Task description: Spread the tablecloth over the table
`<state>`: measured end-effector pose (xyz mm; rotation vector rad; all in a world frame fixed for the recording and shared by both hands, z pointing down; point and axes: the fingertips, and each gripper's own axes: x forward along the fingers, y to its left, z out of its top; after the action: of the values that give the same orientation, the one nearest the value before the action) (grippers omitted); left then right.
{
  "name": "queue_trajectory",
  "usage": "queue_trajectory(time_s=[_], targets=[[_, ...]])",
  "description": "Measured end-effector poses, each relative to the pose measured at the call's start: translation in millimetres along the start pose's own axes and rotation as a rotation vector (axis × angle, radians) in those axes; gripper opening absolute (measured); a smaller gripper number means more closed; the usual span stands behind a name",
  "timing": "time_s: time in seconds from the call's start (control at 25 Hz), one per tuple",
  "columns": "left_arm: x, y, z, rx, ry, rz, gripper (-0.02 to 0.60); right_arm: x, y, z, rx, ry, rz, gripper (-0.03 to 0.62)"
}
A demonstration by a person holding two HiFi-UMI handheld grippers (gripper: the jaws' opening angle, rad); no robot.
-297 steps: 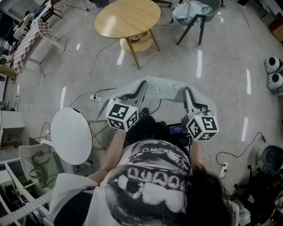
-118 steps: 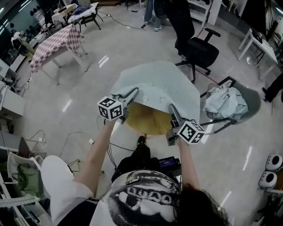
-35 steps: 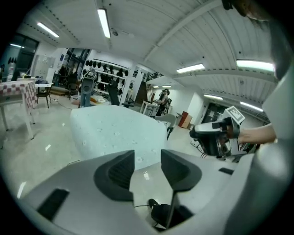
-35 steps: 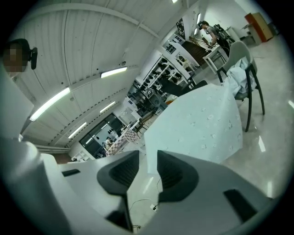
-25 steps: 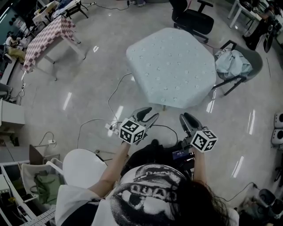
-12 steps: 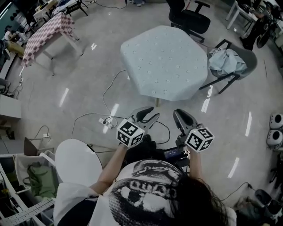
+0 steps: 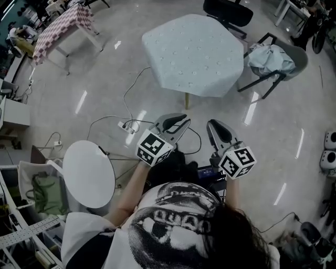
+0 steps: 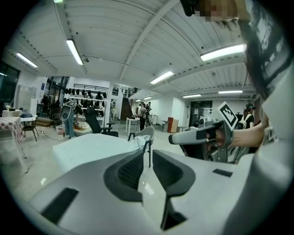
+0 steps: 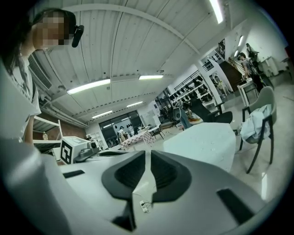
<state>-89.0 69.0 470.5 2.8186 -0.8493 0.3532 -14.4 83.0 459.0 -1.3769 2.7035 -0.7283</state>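
The pale blue tablecloth (image 7: 194, 52) lies spread over the round table and hangs down its sides; it also shows in the left gripper view (image 8: 89, 149) and the right gripper view (image 9: 202, 142). Both grippers are held close to the person's body, well short of the table. My left gripper (image 7: 178, 121) (image 8: 148, 156) is closing, with a narrow gap left and nothing between its jaws. The jaws of my right gripper (image 7: 212, 127) (image 9: 148, 158) are closing too; their tips look to meet, with nothing held.
A grey chair with a heap of cloth (image 7: 273, 58) stands right of the table, a black office chair (image 7: 226, 8) behind it. A white round side table (image 7: 89, 173) is at my left. A cable and power strip (image 7: 126, 126) lie on the floor. A checkered table (image 7: 60, 26) stands far left.
The cloth I once carried now covers the table. Over the last second both grippers pulled back toward the body and rose, and their jaws narrowed from wide open.
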Motion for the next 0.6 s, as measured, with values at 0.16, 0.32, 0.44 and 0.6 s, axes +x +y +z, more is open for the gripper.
queue_trajectory(time_s=[0.16, 0.32, 0.44, 0.6], targets=[[-6.9, -27.5, 2.1, 0.019, -0.013, 0.014, 0.051, -25.2, 7.5, -2.4, 0.0, -0.024, 0.026, -0.012], [-18.6, -49.1, -1.8, 0.034, -0.017, 0.028, 0.026, -40.8, 17.2, -9.2, -0.028, -0.03, 0.041, -0.012], [-29.1, -61.8, -2.7, 0.026, -0.027, 0.031, 0.017, -49.0, 26.1, -13.2, -0.055, -0.029, 0.052, -0.009], [-39.8, -75.4, -6.2, 0.019, -0.023, 0.03, 0.012, -57.9, 33.7, -19.3, -0.083, -0.027, 0.057, -0.005]])
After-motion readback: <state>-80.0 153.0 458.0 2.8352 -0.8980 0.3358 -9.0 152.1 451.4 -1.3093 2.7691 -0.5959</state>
